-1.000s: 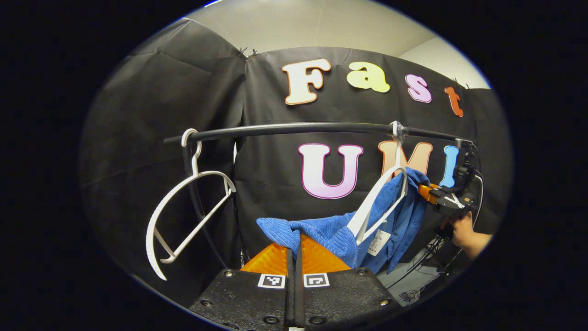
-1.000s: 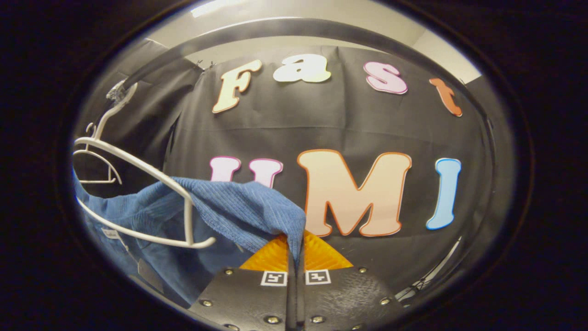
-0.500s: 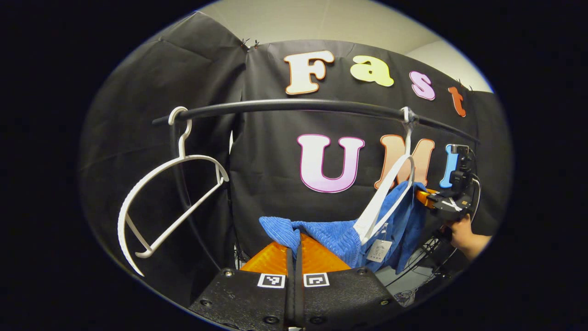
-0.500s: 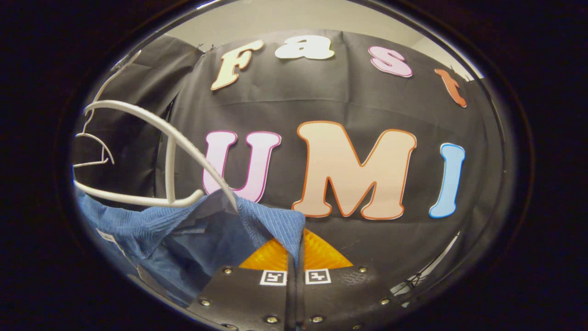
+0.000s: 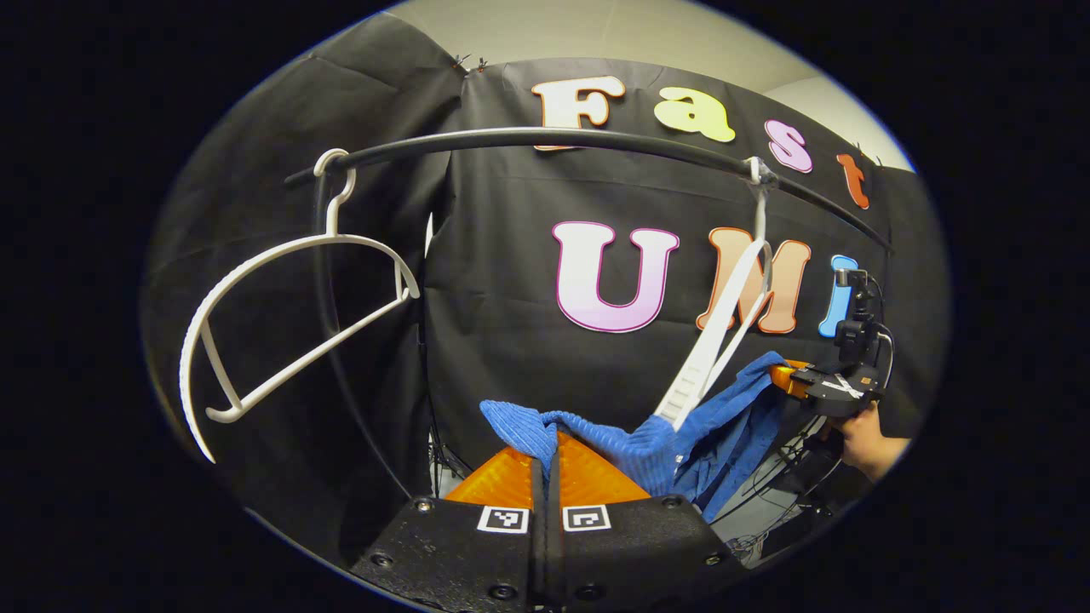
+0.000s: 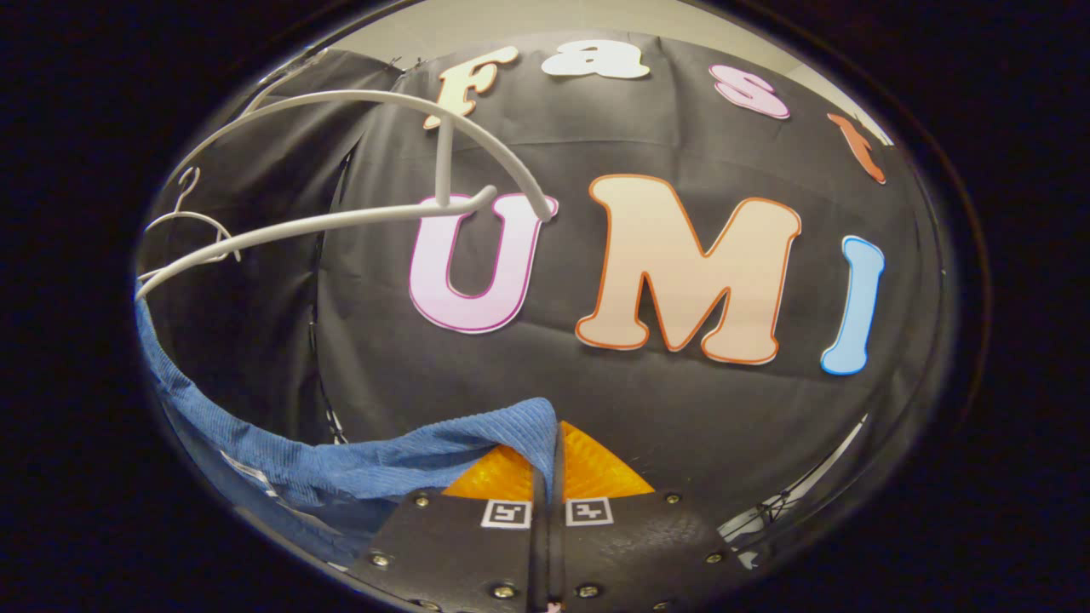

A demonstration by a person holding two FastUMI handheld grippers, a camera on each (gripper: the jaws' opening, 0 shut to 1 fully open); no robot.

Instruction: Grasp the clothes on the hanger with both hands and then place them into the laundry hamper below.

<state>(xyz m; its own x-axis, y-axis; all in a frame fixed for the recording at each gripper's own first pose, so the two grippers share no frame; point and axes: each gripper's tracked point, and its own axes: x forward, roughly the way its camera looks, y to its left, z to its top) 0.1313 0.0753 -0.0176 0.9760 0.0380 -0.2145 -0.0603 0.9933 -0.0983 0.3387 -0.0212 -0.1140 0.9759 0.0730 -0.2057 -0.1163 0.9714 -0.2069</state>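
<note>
Stretching between the two tools, a blue ribbed garment of soft knit-like cloth is held at both ends. In the left gripper view, the left gripper is seen at 6 o'clock with its ridged, wedge-shaped fingers pressed together on a bunched corner of the garment, no gap being visible between them. From there the cloth runs toward 3 o'clock, where its far end is pinched by the right gripper, held by a hand.

A curved white plastic hanger is hung by a thin hook from a dark, smooth round rail; its lower end is met by the top fold of the garment, which sags below it. Whether the cloth is fully free of the hanger cannot be told. A second white hanger, bare and arc-shaped with a textured outer edge, is hung near the rail's end at 10 o'clock.

In the right gripper view, the right gripper is shown at 6 o'clock, closed on a folded edge of the garment, which sweeps as a narrow ribbed band toward 9 o'clock. The white hanger is seen above at 11 o'clock, well apart from the clamped fold. A pale label is attached to the cloth near 8 o'clock, too blurred to describe.
</note>
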